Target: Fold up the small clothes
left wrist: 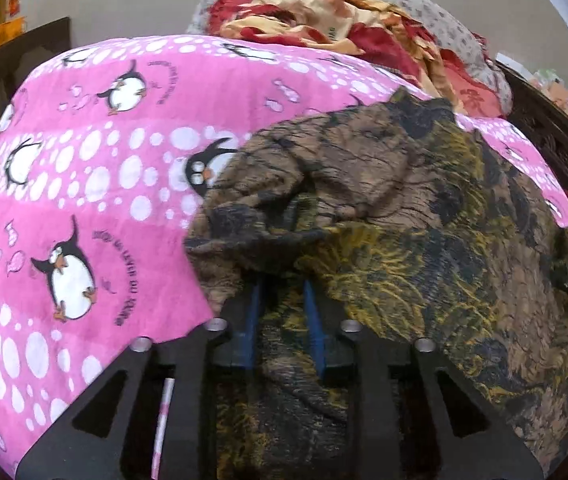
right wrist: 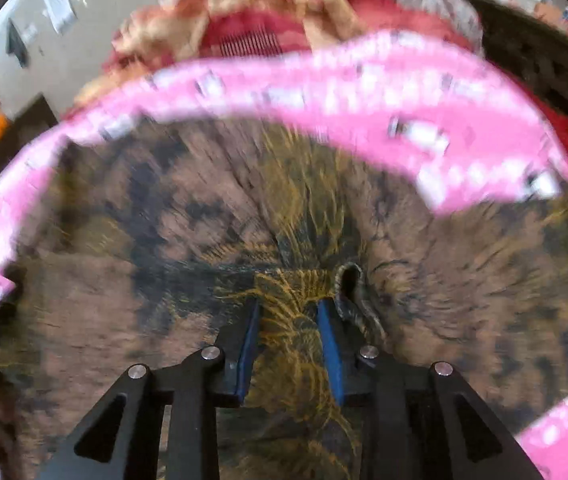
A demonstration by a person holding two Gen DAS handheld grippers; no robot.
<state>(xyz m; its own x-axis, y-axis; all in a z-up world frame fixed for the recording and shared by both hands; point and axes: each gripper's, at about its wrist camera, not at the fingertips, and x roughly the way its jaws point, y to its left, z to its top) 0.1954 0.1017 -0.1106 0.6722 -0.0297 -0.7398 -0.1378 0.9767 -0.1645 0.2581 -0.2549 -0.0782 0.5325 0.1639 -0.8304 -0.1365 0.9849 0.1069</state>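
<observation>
A brown, black and yellow patterned garment [left wrist: 404,208] lies rumpled on a pink penguin-print sheet [left wrist: 95,168]. My left gripper [left wrist: 284,300] has its blue pads closed on a fold of this garment, and cloth drapes over the fingertips. In the right wrist view the same garment [right wrist: 243,220] fills the frame, blurred by motion. My right gripper [right wrist: 290,308] has its blue pads on either side of a bunched ridge of the cloth, gripping it. A hem loop [right wrist: 350,280] sticks up beside the right finger.
A red and gold blanket [left wrist: 324,12] is heaped at the far end of the bed, also seen blurred in the right wrist view [right wrist: 251,32]. Dark wooden furniture [left wrist: 556,152] stands on the right. A dark cabinet [left wrist: 15,64] stands to the left.
</observation>
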